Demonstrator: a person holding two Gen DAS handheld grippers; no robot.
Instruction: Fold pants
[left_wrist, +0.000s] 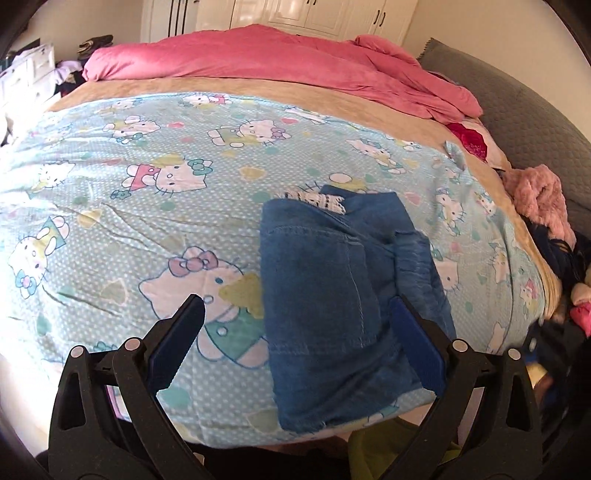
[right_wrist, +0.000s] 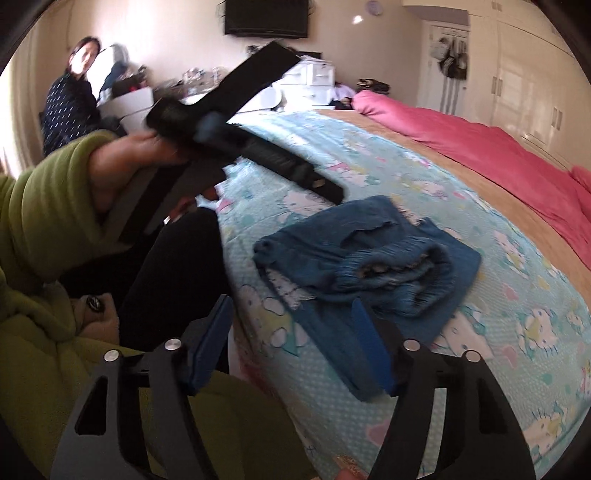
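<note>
Left wrist: folded pants (left_wrist: 332, 280) on cartoon-cat bedsheet (left_wrist: 110, 206) (no legible writing).

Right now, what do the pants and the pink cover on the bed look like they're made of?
Pants: blue denim, matte, judging by the visible seam stitching and gathered waistband. Pink cover: probably a soft, plush fabric with a slight sheen; its folds look thick and rounded.

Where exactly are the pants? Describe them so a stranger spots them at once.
Start at the bed's light-blue cartoon-cat sheet, with the pink duvet bunched along its far side. Near the sheet's near edge lie the pants. They are the only dark-blue denim piece there, folded into a compact bundle, elastic waistband showing.
</note>
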